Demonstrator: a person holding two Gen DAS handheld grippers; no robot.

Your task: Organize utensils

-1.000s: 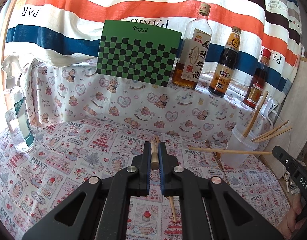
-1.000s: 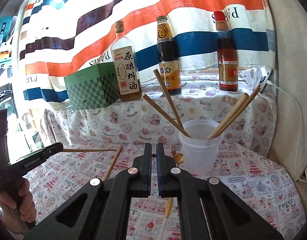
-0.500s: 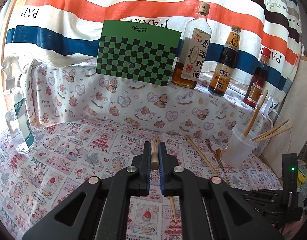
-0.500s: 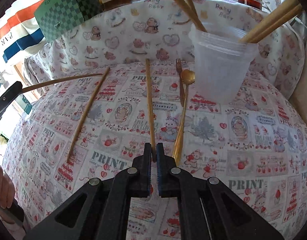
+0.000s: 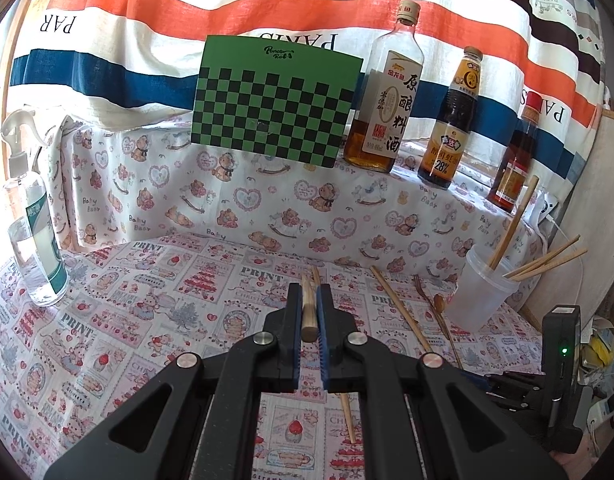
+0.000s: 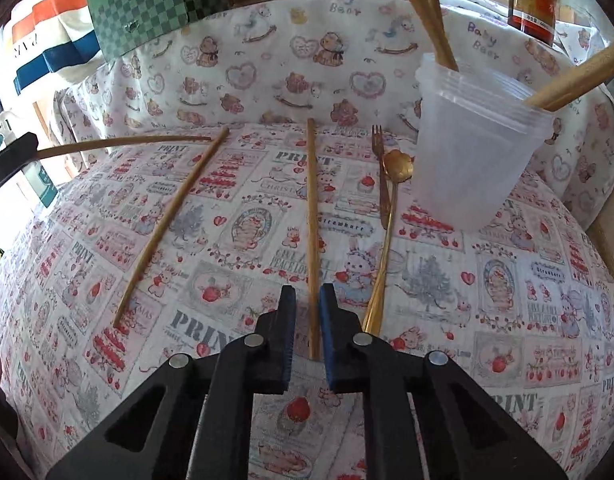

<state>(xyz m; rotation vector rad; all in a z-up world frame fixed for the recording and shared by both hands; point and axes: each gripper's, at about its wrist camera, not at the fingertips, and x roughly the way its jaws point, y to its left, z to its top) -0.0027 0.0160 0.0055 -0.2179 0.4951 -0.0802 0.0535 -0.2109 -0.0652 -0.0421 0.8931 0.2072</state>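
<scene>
My left gripper (image 5: 309, 292) is shut on a wooden chopstick (image 5: 308, 312) and holds it above the table; that chopstick (image 6: 123, 143) shows at the left of the right wrist view. My right gripper (image 6: 308, 294) is low over the cloth, slightly open, with its jaws either side of the near end of a second chopstick (image 6: 313, 216) lying flat. A third chopstick (image 6: 171, 228) lies to the left. A gold fork (image 6: 381, 176) and gold spoon (image 6: 389, 220) lie beside a clear plastic cup (image 6: 471, 152) that holds several chopsticks.
A green checkered box (image 5: 275, 100), three sauce bottles (image 5: 387, 92) and a raised ledge stand at the back. A spray bottle (image 5: 31, 232) stands at the left. A wall panel (image 5: 587, 216) runs along the right, behind the cup.
My right gripper has tipped down, dropped to the table and opened slightly around the middle chopstick's near end. My left gripper has stayed still with its chopstick.
</scene>
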